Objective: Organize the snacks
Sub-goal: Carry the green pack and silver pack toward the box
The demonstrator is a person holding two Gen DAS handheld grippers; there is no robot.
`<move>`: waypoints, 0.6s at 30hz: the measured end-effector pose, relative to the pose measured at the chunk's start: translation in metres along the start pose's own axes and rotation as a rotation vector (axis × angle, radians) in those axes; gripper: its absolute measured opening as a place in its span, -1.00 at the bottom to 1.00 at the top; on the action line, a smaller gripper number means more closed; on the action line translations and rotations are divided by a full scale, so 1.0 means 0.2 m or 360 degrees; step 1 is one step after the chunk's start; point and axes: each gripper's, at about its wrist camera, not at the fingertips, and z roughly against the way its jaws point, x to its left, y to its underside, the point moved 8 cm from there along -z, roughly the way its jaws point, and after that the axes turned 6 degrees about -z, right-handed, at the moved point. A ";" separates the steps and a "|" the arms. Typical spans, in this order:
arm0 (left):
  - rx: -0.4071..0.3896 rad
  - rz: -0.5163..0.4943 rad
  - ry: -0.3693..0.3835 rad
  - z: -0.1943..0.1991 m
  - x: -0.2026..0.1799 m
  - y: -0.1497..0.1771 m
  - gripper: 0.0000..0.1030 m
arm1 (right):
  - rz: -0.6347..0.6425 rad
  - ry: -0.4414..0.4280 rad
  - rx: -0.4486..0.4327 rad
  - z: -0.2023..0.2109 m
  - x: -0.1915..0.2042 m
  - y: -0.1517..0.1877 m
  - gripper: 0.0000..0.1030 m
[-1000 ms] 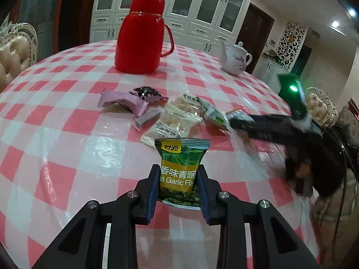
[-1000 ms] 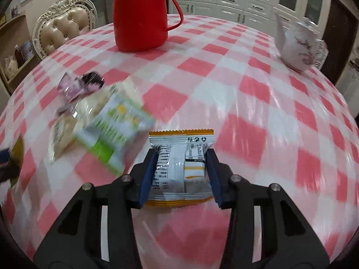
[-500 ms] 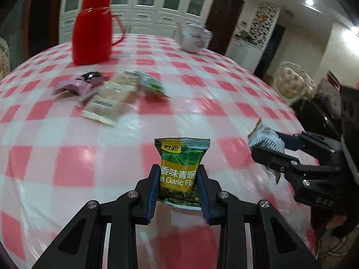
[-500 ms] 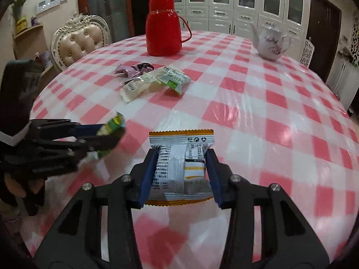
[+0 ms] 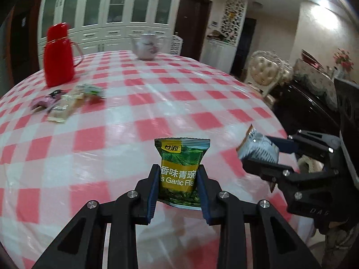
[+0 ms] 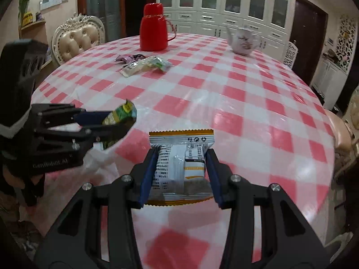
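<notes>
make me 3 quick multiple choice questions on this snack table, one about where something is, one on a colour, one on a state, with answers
1. Where does the loose pile of snacks lie?
A. just in front of the red thermos
B. beside the white teapot
C. at the table's near edge

2. What colour is the packet in the left gripper?
A. pink
B. green and yellow
C. blue

3. What is the state of the right gripper?
A. open and empty
B. resting on the table
C. shut on the white and orange packet

Answers: 1 A, the pile lies by the thermos's base, far from the teapot. 2 B, the green packet has a yellow band. 3 C, both pads press the packet's sides, above the checked tablecloth.
</notes>
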 end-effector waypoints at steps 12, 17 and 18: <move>0.0073 -0.0260 0.0097 -0.04 -0.49 0.05 -0.36 | -0.0082 0.0037 -0.0113 0.27 -0.22 0.13 -0.06; 0.0080 -0.0362 0.0149 -0.05 -0.68 0.05 -0.36 | -0.0120 0.0076 -0.0134 0.35 -0.33 0.18 -0.06; 0.0084 -0.0377 0.0160 -0.06 -0.71 0.06 -0.36 | -0.0127 0.0080 -0.0136 0.37 -0.35 0.19 -0.06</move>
